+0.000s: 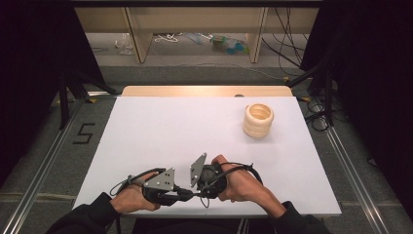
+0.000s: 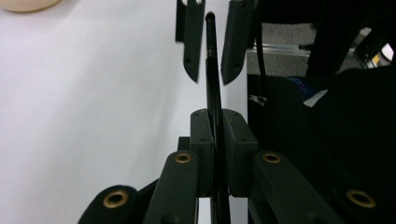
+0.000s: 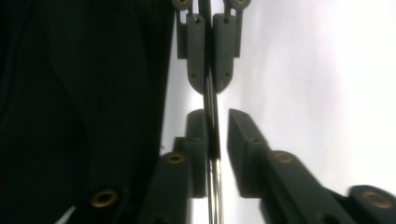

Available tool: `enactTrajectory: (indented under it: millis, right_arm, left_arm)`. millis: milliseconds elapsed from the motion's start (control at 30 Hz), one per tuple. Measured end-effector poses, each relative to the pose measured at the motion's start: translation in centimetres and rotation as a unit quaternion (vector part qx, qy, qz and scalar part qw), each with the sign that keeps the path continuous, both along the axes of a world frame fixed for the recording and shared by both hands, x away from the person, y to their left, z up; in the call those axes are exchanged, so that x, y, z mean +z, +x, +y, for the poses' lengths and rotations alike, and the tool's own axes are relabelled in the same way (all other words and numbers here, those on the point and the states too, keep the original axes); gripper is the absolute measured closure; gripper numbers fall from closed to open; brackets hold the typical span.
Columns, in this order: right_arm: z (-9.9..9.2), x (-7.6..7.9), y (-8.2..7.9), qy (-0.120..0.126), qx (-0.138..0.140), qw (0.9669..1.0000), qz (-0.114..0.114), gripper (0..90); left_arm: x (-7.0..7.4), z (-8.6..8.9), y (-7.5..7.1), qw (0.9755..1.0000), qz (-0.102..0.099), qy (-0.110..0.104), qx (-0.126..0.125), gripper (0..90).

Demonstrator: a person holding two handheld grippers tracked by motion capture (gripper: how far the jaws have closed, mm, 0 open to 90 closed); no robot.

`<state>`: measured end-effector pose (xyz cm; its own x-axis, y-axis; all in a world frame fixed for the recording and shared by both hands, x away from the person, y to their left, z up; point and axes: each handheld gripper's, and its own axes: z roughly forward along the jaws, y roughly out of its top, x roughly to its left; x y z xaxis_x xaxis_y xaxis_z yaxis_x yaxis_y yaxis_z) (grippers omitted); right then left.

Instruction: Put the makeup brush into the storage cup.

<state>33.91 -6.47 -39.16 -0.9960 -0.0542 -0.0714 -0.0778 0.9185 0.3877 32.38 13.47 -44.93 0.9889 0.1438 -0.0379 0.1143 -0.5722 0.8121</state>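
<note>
High view: near the bench's (image 1: 160,122) front edge, the left gripper (image 1: 187,193) and right gripper (image 1: 195,187) meet tip to tip over a thin black rod (image 2: 212,88); left fingers clamp it; right fingers (image 3: 243,135) stand slightly apart around it; the rod could tilt or slip from this single grip.

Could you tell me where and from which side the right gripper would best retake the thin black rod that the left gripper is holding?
Grip the free end of the thin black rod, the length beyond the left gripper, whose jaws are shut on its other end. Come straight along the rod from the opposite side, jaws straddling it, as the right gripper stands now. The rod is slim and straight, so flat pads should close squarely on its sides.
</note>
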Motion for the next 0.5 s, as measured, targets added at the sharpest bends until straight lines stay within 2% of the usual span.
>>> enactTrajectory:
  millis: [67, 133, 167, 233, 267, 300, 333, 367, 433, 467, 500]
  right_arm:
    - [-0.5, 0.7, -0.2, 0.006, -0.029, 0.9995, -0.006, 70.4]
    - [-1.0, 1.2, 0.0, 0.028, -0.037, 0.9988, -0.014, 61.7]
    - [-1.4, 1.4, 0.1, 0.046, -0.048, 0.9976, -0.018, 56.5]
    - [-2.1, 1.9, 0.3, 0.059, -0.068, 0.9957, -0.021, 51.0]
    - [-2.7, 2.1, 0.4, 0.074, -0.084, 0.9931, -0.035, 46.4]
    - [-3.1, 2.2, 0.6, 0.102, -0.104, 0.9881, -0.049, 44.1]
    - [-3.7, 2.3, 0.7, 0.12, -0.123, 0.984, -0.046, 41.6]
    - [-4.2, 2.4, 0.8, 0.14, -0.149, 0.9776, -0.049, 37.9]
    - [-5.1, 2.3, 1.1, 0.175, -0.197, 0.963, -0.056, 35.9]
    - [-5.8, 2.3, 1.2, 0.2, -0.227, 0.9515, -0.056, 34.0]
    - [-6.3, 2.3, 1.4, 0.218, -0.247, 0.9427, -0.053, 31.7]
  left_arm:
    - [0.1, 0.1, 0.2, 0.9999, -0.006, -0.004, 0.008, 83.5]
    - [0.2, 0.4, 0.4, 0.9997, -0.007, -0.007, 0.021, 83.5]
    - [0.2, 0.5, 0.5, 0.9995, -0.007, -0.012, 0.028, 83.5]
    - [0.4, 0.7, 0.7, 0.9988, -0.006, -0.02, 0.045, 83.5]
    - [0.4, 0.8, 0.8, 0.998, -0.004, -0.03, 0.055, 83.5]
    - [0.4, 0.9, 0.9, 0.9973, -0.004, -0.036, 0.063, 83.5]
    - [0.5, 1.0, 1.0, 0.9966, -0.005, -0.04, 0.072, 83.5]
    - [0.5, 1.2, 1.2, 0.9959, -0.005, -0.046, 0.078, 83.5]
    - [0.7, 1.4, 1.3, 0.9935, -0.004, -0.06, 0.097, 83.5]
    - [0.8, 1.5, 1.3, 0.9918, -0.007, -0.066, 0.11, 83.5]
    - [0.9, 1.6, 1.4, 0.9909, -0.007, -0.072, 0.114, 83.4]
